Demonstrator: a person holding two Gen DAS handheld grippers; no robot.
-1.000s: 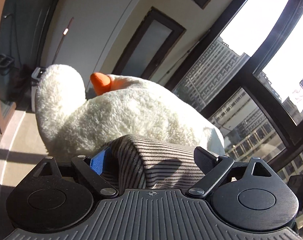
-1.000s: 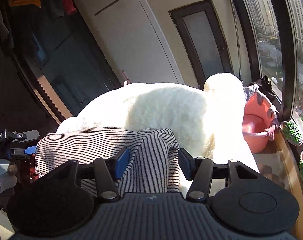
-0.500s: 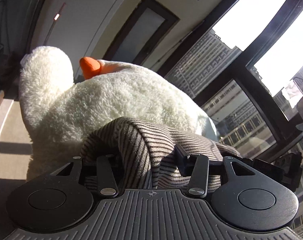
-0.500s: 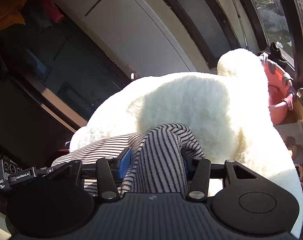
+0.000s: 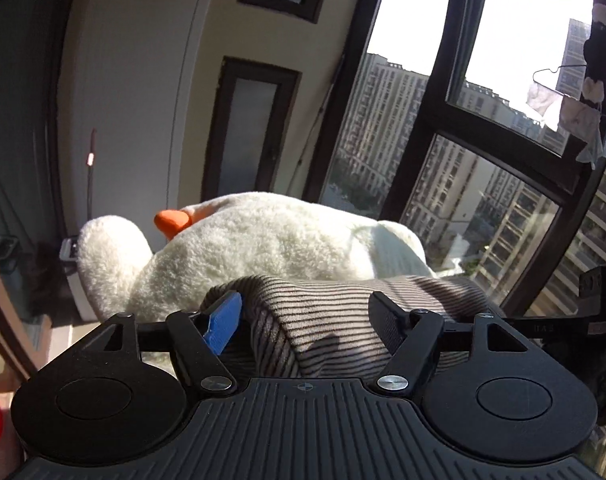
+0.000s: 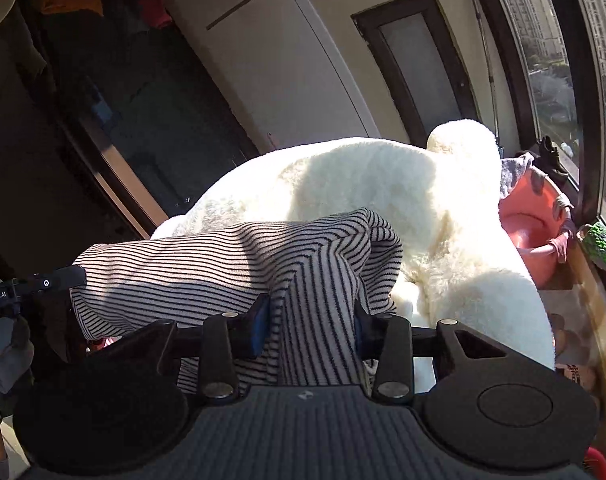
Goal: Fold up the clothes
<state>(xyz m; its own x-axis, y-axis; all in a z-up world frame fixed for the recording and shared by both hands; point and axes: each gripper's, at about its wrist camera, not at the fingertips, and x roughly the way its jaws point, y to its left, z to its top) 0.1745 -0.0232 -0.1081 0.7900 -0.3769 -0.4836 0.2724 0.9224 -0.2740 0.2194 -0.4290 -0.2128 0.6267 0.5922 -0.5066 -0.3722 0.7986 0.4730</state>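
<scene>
A striped garment, pale with thin dark stripes [image 5: 327, 320], hangs stretched between my two grippers, lifted in the air. My left gripper [image 5: 307, 316] has its jaws wide apart with the cloth draped between them over the blue pad [image 5: 223, 320]. My right gripper [image 6: 311, 316] is shut on a bunched fold of the same garment [image 6: 223, 264]. The left gripper's black body shows at the left edge of the right wrist view [image 6: 31, 288]. The far end of the cloth hangs out of sight below.
A big white plush duck [image 5: 263, 248] with an orange bill [image 5: 173, 220] lies just behind the garment; it also shows in the right wrist view [image 6: 403, 200]. A pink basin [image 6: 531, 232] stands by the window. Tall windows [image 5: 483, 140] on the right, dark sliding doors [image 6: 123, 120] on the left.
The left gripper's jaws have opened wide around the cloth. Both grippers have swung and tilted, so the duck sits lower and farther off in both views.
</scene>
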